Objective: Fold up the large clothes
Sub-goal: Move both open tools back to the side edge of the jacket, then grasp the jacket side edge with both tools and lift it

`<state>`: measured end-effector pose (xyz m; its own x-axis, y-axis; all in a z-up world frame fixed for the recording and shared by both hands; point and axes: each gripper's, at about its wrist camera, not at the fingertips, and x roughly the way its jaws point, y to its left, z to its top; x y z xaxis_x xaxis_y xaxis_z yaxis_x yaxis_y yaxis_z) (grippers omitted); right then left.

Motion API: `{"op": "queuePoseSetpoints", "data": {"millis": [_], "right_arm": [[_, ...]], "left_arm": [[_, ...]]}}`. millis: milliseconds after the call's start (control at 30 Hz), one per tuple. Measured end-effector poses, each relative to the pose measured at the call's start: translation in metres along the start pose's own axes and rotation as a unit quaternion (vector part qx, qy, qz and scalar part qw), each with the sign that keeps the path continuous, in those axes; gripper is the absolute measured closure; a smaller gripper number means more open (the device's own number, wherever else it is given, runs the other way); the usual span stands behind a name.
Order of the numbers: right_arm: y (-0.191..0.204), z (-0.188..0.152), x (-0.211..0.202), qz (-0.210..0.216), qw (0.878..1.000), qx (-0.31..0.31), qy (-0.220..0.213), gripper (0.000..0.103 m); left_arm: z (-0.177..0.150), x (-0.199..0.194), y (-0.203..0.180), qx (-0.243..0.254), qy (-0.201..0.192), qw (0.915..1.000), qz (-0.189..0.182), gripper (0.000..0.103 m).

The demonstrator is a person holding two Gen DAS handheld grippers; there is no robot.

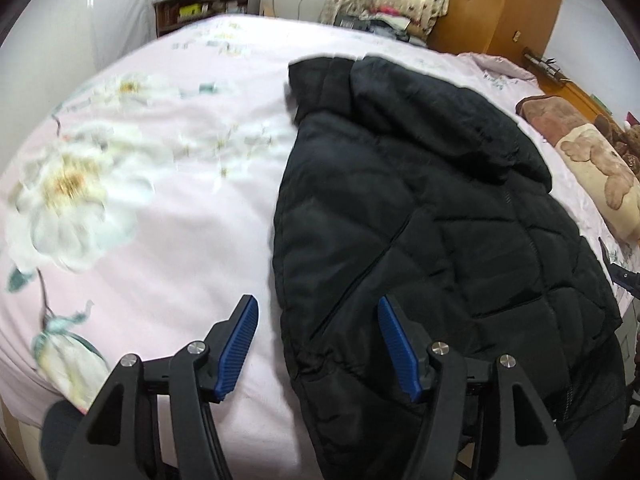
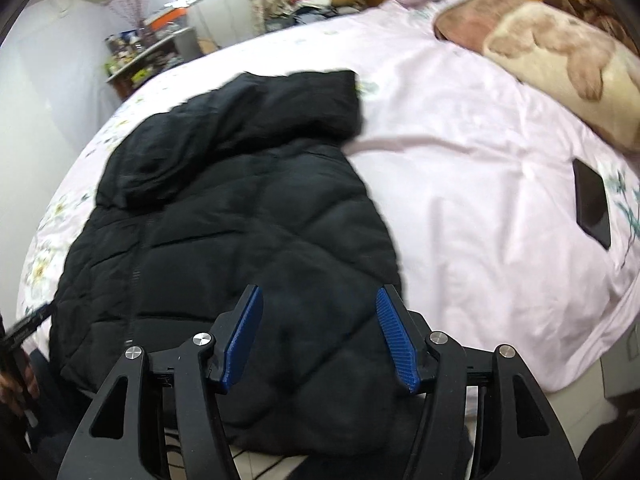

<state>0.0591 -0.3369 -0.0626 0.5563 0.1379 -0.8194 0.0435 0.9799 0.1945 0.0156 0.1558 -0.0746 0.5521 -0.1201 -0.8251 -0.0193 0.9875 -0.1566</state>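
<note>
We have a black quilted puffer jacket (image 1: pixel 420 200) lying flat on the bed (image 1: pixel 168 208), its hem at the near edge where we stand and its hood (image 2: pixel 240 120) pointing toward the far edge, with the sleeves apparently tucked in over the body, though the dark fabric makes that hard to read. Our left gripper (image 1: pixel 316 344) hangs above the jacket's left side seam close to the hem, jaws spread apart with nothing between the blue pads; one pad sits over pink sheet and the other over the jacket. Our right gripper (image 2: pixel 320 336) hangs over the right hem corner, jaws likewise apart and empty. We judge this garment to be soft, bulky and light for its size, with a slick shell that will slide over itself and springy filling that will push a fold back open. A shallow pinch on the puffed surface would likely slip, so we would take the hem at its two corners, biting deep enough to catch both shell layers and the stitched edge, where the fabric is firmer. The quilting seams give natural crease lines. A dark phone (image 2: pixel 592 204) lies on the sheet near the right edge of the bed, well apart from the jacket, and a bear-print blanket (image 2: pixel 560 52) sits toward the far right corner.
</note>
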Motion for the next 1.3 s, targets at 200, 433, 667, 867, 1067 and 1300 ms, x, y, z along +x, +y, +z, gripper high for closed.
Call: {"op": "queuePoseSetpoints", "data": {"millis": [200, 433, 667, 867, 1067, 1300], "right_arm": [[-0.037, 0.000, 0.028, 0.014, 0.997, 0.056, 0.059, 0.043], [-0.028, -0.011, 0.045, 0.077, 0.988, 0.062, 0.115, 0.042], [-0.025, -0.018, 0.052, 0.076, 0.983, 0.074, 0.147, 0.059], [-0.011, -0.002, 0.012, 0.103, 0.988, 0.063, 0.097, 0.089], [0.004, 0.014, -0.048, 0.133, 0.990, 0.044, 0.030, 0.091], [-0.010, 0.002, -0.094, 0.173, 0.983, 0.065, -0.001, 0.091]], "left_arm": [[-0.012, 0.015, -0.002, -0.022, 0.027, 0.9989, -0.029, 0.036], [-0.029, 0.022, -0.014, -0.025, 0.049, 0.9972, -0.051, 0.035], [-0.028, 0.021, -0.019, -0.012, 0.065, 0.9962, -0.056, 0.060], [-0.009, -0.023, -0.024, -0.002, 0.019, 0.9972, -0.072, 0.087], [0.016, -0.094, -0.006, -0.019, -0.067, 0.9931, -0.094, 0.089], [0.009, -0.141, 0.010, -0.042, -0.100, 0.9876, -0.113, 0.089]]}}
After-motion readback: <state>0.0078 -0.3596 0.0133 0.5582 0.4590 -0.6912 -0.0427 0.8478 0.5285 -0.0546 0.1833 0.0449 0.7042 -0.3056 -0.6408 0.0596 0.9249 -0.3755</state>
